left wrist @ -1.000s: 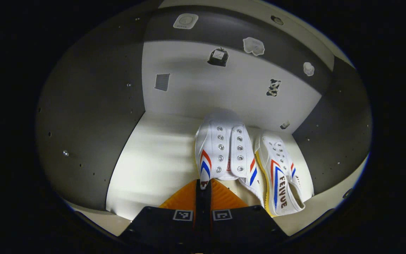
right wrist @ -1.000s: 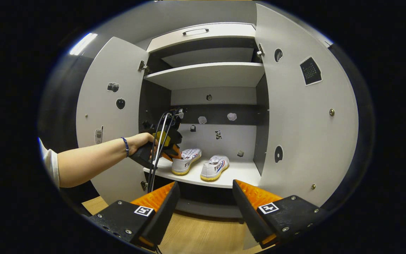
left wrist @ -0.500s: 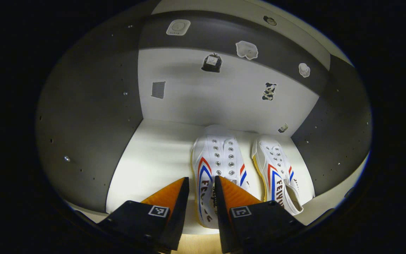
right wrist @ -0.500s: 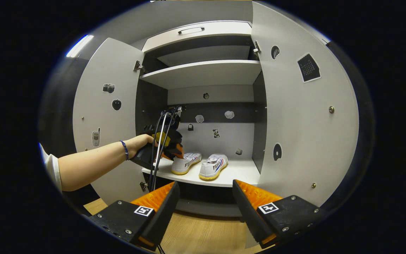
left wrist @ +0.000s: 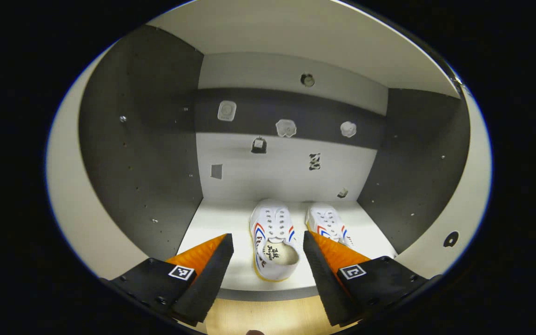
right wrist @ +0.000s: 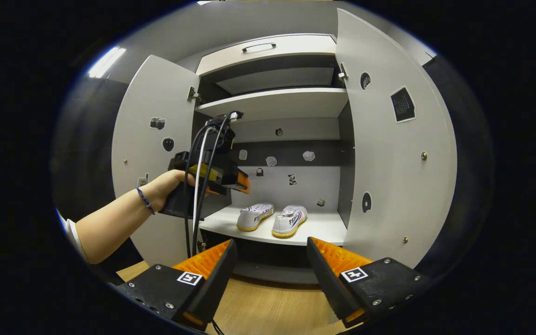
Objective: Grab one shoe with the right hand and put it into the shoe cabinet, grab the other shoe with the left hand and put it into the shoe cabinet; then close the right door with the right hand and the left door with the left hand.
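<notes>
Shoes are both on the cabinet's lower shelf [right wrist: 324, 228], so the placing half of the task looks done. Nearest in the right gripper view, the right gripper [right wrist: 268, 274] hangs low before the cabinet, jaws wide apart and empty. Farther in, the left gripper [right wrist: 231, 179], in the person's hand [right wrist: 168, 184], has let go of the left shoe [left wrist: 272, 242] it pinched a second ago and has drawn back and up, clear of the shelf; its jaws stand apart. That shoe rests heel outward at the shelf's front edge, with the right shoe [left wrist: 328, 222] just beside it. Beyond, the left door [right wrist: 149, 153] and the right door [right wrist: 398, 153] stand wide open. Closing the right door appears to be next.
</notes>
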